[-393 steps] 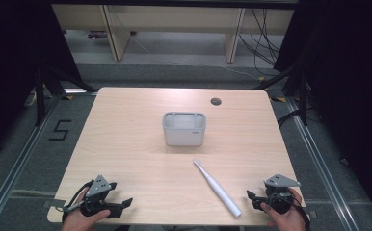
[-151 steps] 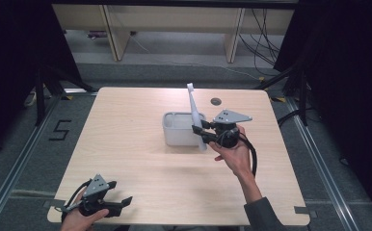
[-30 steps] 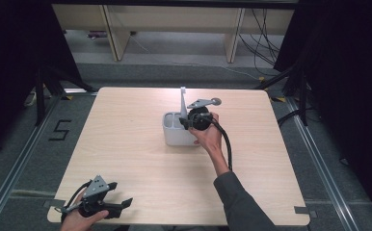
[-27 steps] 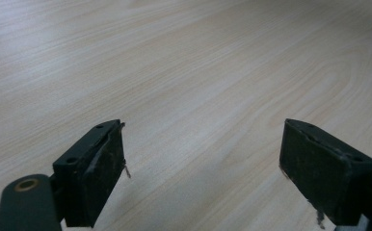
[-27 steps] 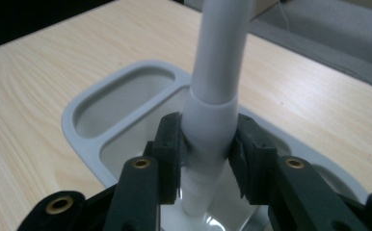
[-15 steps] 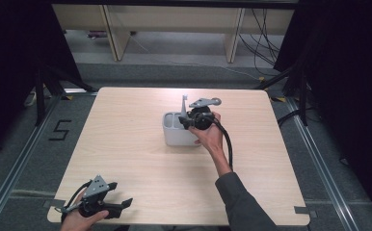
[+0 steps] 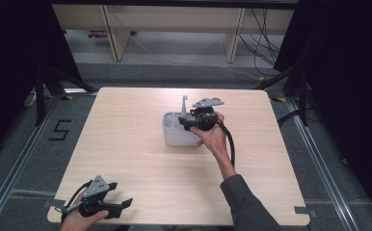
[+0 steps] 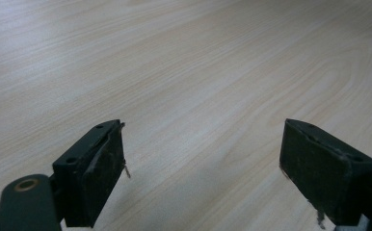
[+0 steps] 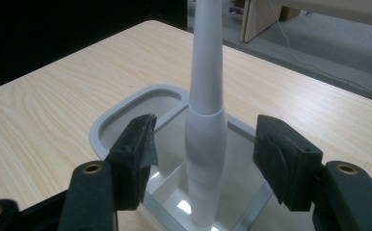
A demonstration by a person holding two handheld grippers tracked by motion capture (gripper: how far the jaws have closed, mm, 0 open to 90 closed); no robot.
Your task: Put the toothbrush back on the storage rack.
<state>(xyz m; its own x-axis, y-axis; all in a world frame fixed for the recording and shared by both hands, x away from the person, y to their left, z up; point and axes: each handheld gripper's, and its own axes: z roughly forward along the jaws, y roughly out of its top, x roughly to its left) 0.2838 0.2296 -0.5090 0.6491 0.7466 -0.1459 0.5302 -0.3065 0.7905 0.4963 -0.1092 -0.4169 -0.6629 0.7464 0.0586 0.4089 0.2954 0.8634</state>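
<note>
High view: the counter (image 7: 140, 159) is pale wood, and near its middle sits a grey holder (image 7: 177, 131). A white toothbrush (image 7: 184, 105) stands upright in the holder, its top rising above the rim. The right gripper (image 7: 188, 121) is held at the holder's right side, level with the rim, and the person's right hand (image 7: 214, 137) reaches in from the lower edge with a grey sleeve behind it. At the near left corner of the counter the left hand (image 7: 80, 220) holds the left gripper (image 7: 124, 205) low over the wood, well apart from the holder; its jaws point to the right.

Left gripper view: the left gripper (image 8: 201, 175) has its jaws spread wide with bare counter (image 8: 184, 72) between them and nothing held.

Right gripper view: the right gripper (image 9: 204, 156) has just been opening, and its jaws now stand about half apart on either side of the toothbrush (image 9: 206, 139), with a clear gap on each side so that neither pad presses on it. The toothbrush stands on its thick end in the larger compartment of the holder (image 9: 108, 126), close to the divider, and its thin end runs up out of the top of the picture. A smaller oval compartment lies to its left. The counter (image 9: 49, 110) spreads around the holder.
</note>
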